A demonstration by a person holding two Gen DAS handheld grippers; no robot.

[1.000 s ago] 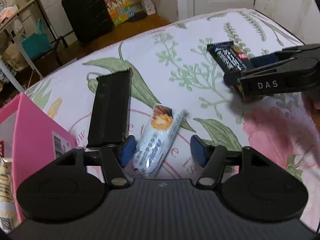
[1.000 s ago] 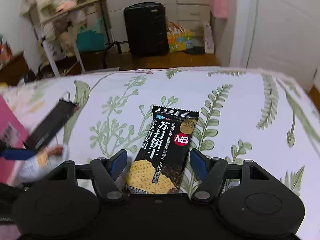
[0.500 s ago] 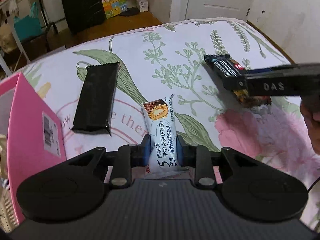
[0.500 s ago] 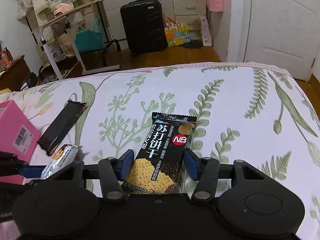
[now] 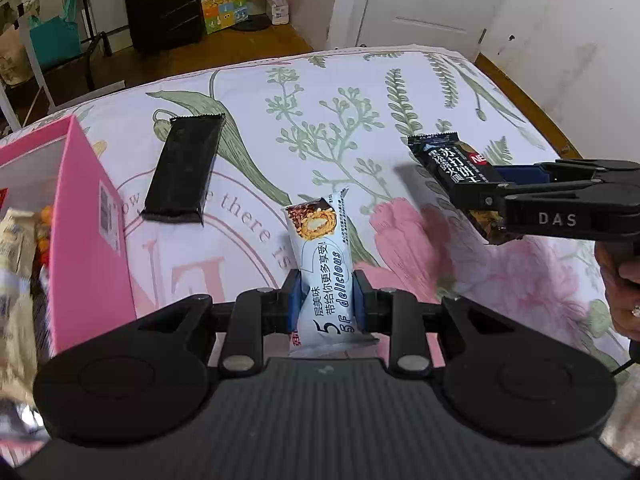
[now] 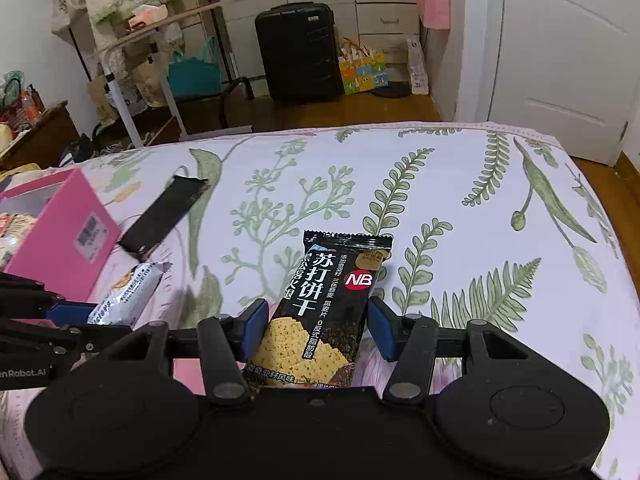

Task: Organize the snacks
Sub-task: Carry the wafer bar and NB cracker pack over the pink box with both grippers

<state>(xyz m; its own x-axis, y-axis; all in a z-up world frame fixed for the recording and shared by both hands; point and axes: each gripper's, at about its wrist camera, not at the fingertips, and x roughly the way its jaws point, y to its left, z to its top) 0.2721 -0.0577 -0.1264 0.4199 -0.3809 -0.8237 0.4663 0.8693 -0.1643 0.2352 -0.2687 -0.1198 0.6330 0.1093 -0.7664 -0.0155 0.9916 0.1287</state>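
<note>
Left gripper (image 5: 325,306): clamped on the lower half of the white bar (image 5: 322,268), blue pads pressed against both edges; the bar pointed forward, raised off the sheet (image 5: 440,92).
Right gripper (image 6: 316,332): closed on the black cracker pack (image 6: 326,304), pads touching its two long edges; in the left view the pack hung clear of the sheet with its shadow below.
Hand (image 5: 618,284): gripped the right tool's handle at the far right of the left view.
Pink box (image 5: 90,232): stood open on the sheet at the left, just beside the left gripper.
Box contents: pale wrapped snacks (image 5: 16,240) and something orange (image 5: 46,216) showed inside; blurred, so the count could not be told.
Black bar (image 5: 182,170): lay flat on the sheet, plain side up, near the box and apart from both grippers.
Background: a black suitcase (image 6: 300,52) stood upright on the floor beyond the bed, a bright carton (image 6: 362,70) just beside it.
</note>
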